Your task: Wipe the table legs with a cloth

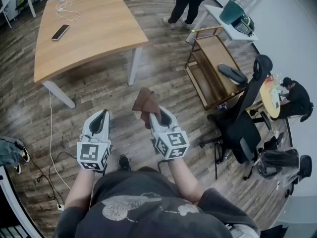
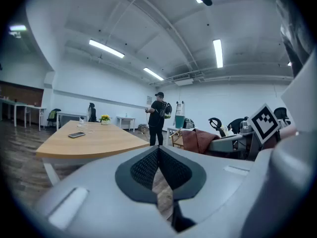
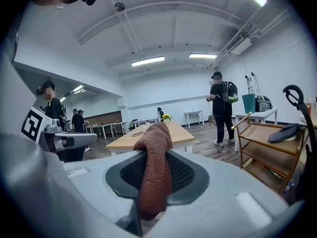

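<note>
A brown cloth (image 1: pixel 146 104) is pinched in my right gripper (image 1: pixel 159 118), which is shut on it; the cloth (image 3: pixel 154 170) drapes over the closed jaws in the right gripper view. My left gripper (image 1: pixel 100 120) is shut and holds nothing. Ahead stands the wooden table (image 1: pixel 81 26) with white legs: one leg (image 1: pixel 132 66) at its near right corner, another leg (image 1: pixel 58 94) at its near left. Both grippers hang above the wood floor, short of the table. The table (image 2: pixel 91 142) also shows in the left gripper view.
A phone (image 1: pixel 60 32) and a white cable lie on the table. A wooden cart (image 1: pixel 213 68) and a black office chair (image 1: pixel 242 118) stand to the right. A person (image 1: pixel 187 1) stands beyond the table; another sits at far right. A cable (image 1: pixel 51 148) trails on the floor at left.
</note>
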`<state>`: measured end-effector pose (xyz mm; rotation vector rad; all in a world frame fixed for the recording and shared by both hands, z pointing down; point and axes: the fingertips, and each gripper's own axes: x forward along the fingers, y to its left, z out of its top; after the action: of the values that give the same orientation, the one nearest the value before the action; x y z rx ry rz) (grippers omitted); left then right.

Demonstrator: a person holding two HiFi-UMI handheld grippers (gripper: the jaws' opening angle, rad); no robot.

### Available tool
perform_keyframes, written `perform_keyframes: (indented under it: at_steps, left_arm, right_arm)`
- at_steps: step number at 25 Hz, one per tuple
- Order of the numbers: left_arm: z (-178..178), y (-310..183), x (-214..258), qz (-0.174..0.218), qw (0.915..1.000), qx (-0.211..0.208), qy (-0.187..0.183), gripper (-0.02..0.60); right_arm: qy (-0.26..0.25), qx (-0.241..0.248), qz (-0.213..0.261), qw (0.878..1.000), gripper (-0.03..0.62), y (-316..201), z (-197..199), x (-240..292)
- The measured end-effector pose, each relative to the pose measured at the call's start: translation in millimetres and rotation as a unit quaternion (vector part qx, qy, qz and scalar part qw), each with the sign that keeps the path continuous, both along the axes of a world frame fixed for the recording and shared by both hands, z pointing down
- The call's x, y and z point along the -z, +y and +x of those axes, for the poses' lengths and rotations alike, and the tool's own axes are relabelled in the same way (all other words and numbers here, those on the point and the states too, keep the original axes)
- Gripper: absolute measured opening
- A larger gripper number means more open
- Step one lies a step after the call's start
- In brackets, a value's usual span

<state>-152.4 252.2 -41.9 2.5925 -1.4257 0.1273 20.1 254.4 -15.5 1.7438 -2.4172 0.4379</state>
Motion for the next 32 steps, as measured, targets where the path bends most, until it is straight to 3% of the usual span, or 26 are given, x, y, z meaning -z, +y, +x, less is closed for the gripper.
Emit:
perform_keyframes:
  at_steps: [7,17,25,32]
  left_arm:
    - [-4,-13,9,0.014,0.9999,0.001,-0.003,0.018]
    - [-5,-16,-5,-0.007,1.0,0.001,0.006,0.018]
    - [-9,-21,-20,-0.025,0.9996,-0.005,0.007,0.018]
    - [0,-59,-18,-0.017,0.9997,0.018,0.005,0.018]
  right_arm:
    - [0.003,0.002,-0.008,1.0,0.078,2,-3,-7]
    - [0.025,0.007,-0.002,1.0,0.078,-4,-8,-5]
    - [0.029,-0.036,-0.015,0.999,0.08,-4,21,-15]
    - [0.034,-0.027,-0.026,0.999,0.08,-47,43,-26]
